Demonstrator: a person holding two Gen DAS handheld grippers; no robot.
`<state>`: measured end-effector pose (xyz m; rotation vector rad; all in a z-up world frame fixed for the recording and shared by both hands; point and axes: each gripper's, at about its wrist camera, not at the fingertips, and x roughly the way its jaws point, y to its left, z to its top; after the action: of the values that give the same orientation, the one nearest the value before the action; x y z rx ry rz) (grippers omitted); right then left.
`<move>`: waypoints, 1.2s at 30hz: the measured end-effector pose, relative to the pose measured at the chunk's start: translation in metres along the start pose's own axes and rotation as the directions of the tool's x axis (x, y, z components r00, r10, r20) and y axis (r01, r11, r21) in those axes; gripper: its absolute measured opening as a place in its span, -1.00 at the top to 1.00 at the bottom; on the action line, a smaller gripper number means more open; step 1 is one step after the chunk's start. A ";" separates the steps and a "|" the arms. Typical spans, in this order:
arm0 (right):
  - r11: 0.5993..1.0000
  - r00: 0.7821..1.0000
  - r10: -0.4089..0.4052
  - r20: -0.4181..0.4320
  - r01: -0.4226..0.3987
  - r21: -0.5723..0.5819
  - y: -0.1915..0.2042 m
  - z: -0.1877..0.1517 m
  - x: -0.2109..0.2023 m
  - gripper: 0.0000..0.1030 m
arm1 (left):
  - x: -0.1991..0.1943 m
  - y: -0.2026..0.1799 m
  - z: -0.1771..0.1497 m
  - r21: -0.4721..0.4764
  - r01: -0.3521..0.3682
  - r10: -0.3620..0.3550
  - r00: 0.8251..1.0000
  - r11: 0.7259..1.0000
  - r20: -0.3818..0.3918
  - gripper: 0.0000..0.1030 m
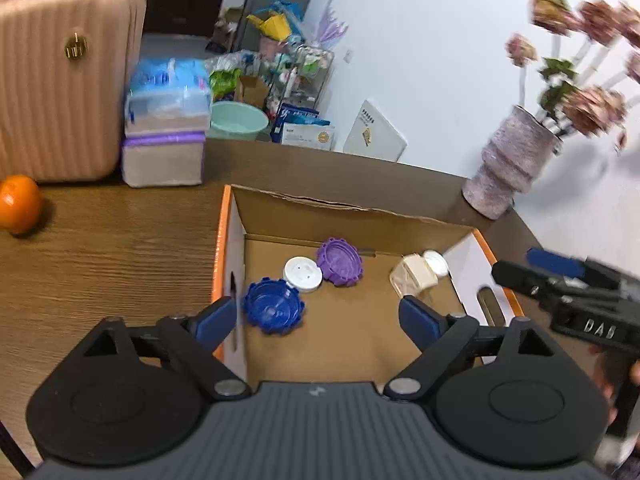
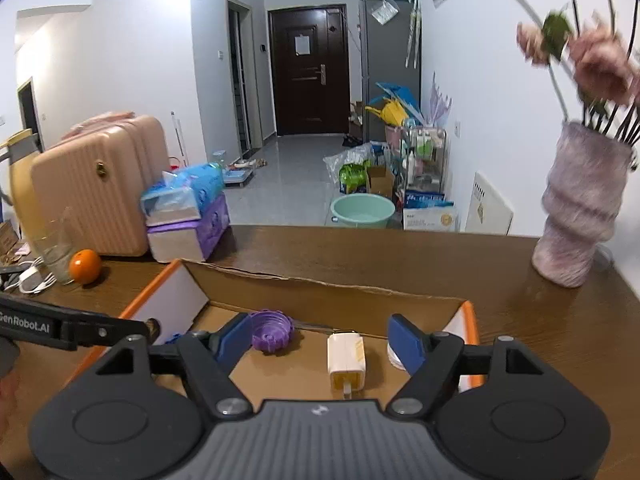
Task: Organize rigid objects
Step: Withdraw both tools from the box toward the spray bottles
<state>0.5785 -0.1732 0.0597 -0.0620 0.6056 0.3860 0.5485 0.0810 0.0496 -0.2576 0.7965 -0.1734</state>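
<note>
An open cardboard box (image 1: 352,220) with orange edges stands on the wooden table. On its floor lie a blue toothed cap (image 1: 274,311), a white cap (image 1: 302,275), a purple toothed cap (image 1: 340,261), a cream plug block (image 1: 412,276) and a second white cap (image 1: 437,263). My left gripper (image 1: 320,318) hangs open over the box's near left side, nothing between its pads. My right gripper (image 2: 322,340) is open too; the plug block (image 2: 346,362) lies on the box floor below the gap, untouched, with the purple cap (image 2: 272,334) behind the left pad.
An orange (image 1: 18,204), a pink suitcase (image 1: 60,80) and stacked tissue packs (image 1: 164,152) stand left of the box. A vase (image 1: 508,160) of flowers stands at the back right corner. A glass (image 2: 54,248) and cables (image 2: 32,280) lie far left.
</note>
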 end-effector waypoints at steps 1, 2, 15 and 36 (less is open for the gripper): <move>1.000 1.000 -0.002 0.005 0.002 -0.012 0.002 0.000 -0.011 -0.55 | -0.010 -0.003 -0.003 0.025 -0.001 0.001 1.000 1.000 0.004 -0.84; 1.000 1.000 -0.006 0.007 0.006 -0.022 0.004 -0.001 -0.020 -0.60 | -0.022 -0.008 -0.007 0.050 -0.009 0.008 1.000 0.999 0.012 -0.86; 0.994 0.999 -0.016 0.031 0.019 -0.111 0.027 -0.052 -0.128 -0.72 | -0.132 -0.046 -0.082 0.228 -0.128 0.088 0.980 0.965 0.178 -1.00; 0.996 0.908 -0.050 0.415 0.078 -0.049 0.058 -0.210 -0.273 -0.99 | -0.241 -0.069 -0.275 0.286 -0.304 0.067 0.782 0.909 0.619 -1.00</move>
<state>0.2371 -0.2469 0.0443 -0.0596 0.1697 0.3414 0.1797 0.0300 0.0492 0.1372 0.1357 -0.0403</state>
